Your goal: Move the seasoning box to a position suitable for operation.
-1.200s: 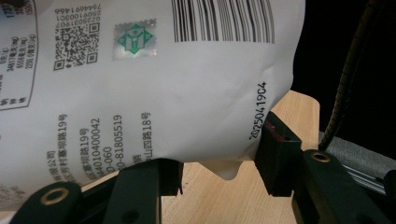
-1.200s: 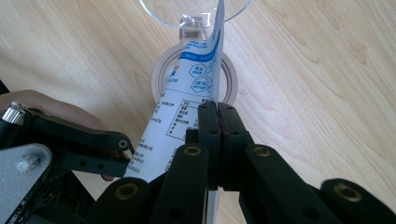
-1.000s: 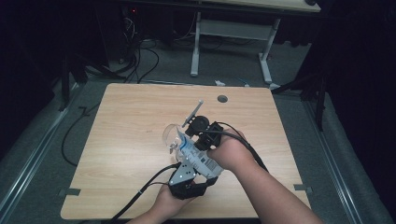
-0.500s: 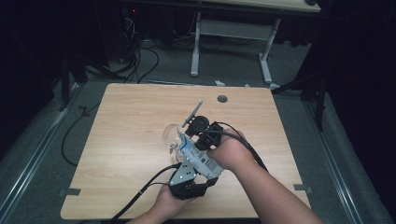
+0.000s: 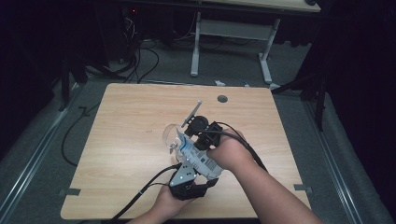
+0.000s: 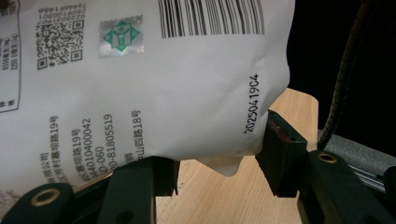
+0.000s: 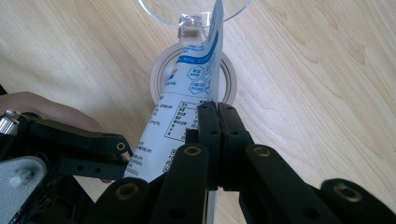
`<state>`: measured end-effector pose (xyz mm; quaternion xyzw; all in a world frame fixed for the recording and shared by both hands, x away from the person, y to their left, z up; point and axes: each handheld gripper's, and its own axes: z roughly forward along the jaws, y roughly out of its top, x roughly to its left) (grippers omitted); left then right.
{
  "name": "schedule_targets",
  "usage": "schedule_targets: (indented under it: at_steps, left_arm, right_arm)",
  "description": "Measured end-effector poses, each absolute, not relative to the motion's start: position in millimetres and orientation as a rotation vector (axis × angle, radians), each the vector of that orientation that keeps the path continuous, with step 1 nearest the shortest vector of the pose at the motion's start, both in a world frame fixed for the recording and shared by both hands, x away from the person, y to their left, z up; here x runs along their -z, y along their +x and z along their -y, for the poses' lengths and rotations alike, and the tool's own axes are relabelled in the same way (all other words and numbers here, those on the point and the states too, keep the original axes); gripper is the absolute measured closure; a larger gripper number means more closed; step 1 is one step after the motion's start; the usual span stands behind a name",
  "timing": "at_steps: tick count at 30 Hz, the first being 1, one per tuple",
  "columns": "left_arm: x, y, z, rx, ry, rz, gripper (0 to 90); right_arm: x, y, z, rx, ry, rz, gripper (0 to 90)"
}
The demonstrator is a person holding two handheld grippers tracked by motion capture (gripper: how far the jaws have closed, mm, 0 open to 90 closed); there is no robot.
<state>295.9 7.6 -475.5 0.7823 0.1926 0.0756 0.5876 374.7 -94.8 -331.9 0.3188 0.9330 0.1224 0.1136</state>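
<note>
A white printed pouch (image 6: 140, 93) with a barcode hangs tilted between my two grippers, above the wooden table (image 5: 130, 121). My left gripper (image 6: 219, 158) grips its bulging lower end, pads against the film; the jaws have just been opening a little with the pouch still between them. My right gripper (image 7: 217, 112) is shut on the pouch's (image 7: 187, 93) thin upper edge. Just beyond that edge stands a clear stemmed glass (image 7: 191, 21). In the high view the pouch (image 5: 194, 156) lies between the left gripper (image 5: 198, 163) and the right gripper (image 5: 187, 135), with the glass (image 5: 170, 135) at its far end.
A round cable hole (image 5: 222, 99) sits near the table's far edge. Behind the table stands a white-legged frame (image 5: 196, 46), and cables (image 5: 140, 56) lie on the dark floor. The left half of the tabletop is bare wood.
</note>
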Motion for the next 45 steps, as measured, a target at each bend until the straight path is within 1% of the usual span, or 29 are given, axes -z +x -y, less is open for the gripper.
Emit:
schedule_targets:
  at_steps: [45]
  left_arm:
    - [471.9,296.3,-7.5,-0.176,1.81,-0.439,54.1]
  right_arm:
    - [329.5,374.7,92.4,-0.345,0.927,-2.726,90.0]
